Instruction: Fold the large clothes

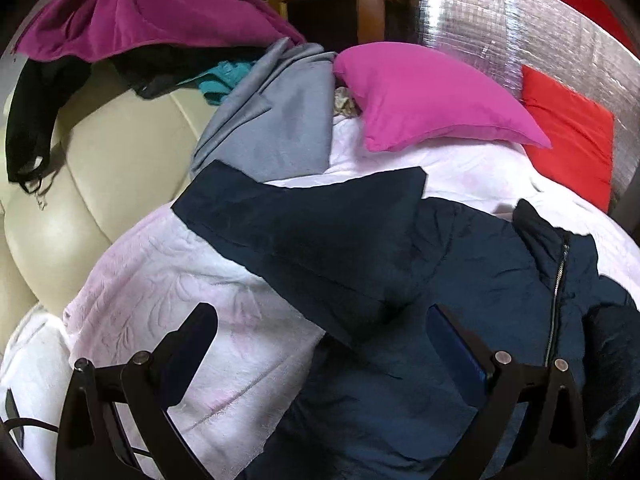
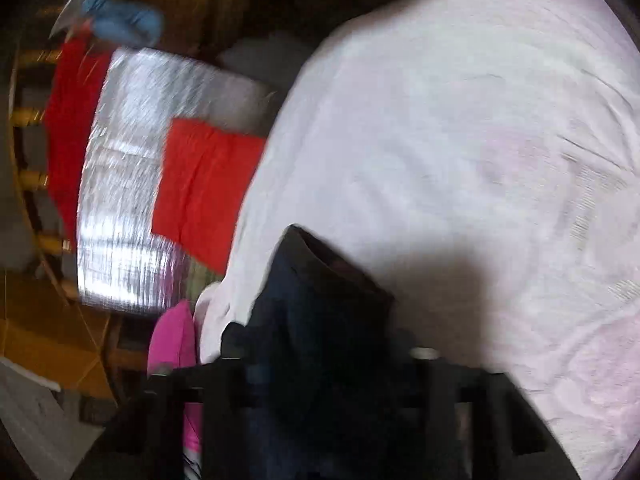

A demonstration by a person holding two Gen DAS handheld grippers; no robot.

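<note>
The navy jacket (image 1: 400, 264) lies spread on the pale pink blanket (image 1: 168, 280), zipper side up, its zip running down the right part of the left wrist view and one sleeve stretched flat away from the body toward the grey garment (image 1: 272, 128). The left gripper (image 1: 320, 340) hangs just above the jacket's lower body with its jaws wide apart, one finger over the blanket beside the jacket's edge, the other over the navy cloth, nothing between them.

In the blurred right wrist view a bunch of the jacket (image 2: 320, 320) rises straight out of the right gripper (image 2: 320, 376); it seems clamped on that fabric, though the smear hides the fingertips themselves. Past this bunch the blanket (image 2: 460, 140) fills most of the picture.

Beyond the jacket's sleeve, the grey garment lies on the blanket's far edge, and beside it a bright pink pillow (image 1: 428, 100) rests on the blanket. To the jacket's far right is a red cloth (image 1: 568, 144) on a silvery quilted sheet (image 1: 500, 28). Left of the jacket a cream sofa cushion (image 1: 88, 200) carries a magenta garment (image 1: 140, 12) and a black garment (image 1: 32, 112) draped over its top.
</note>
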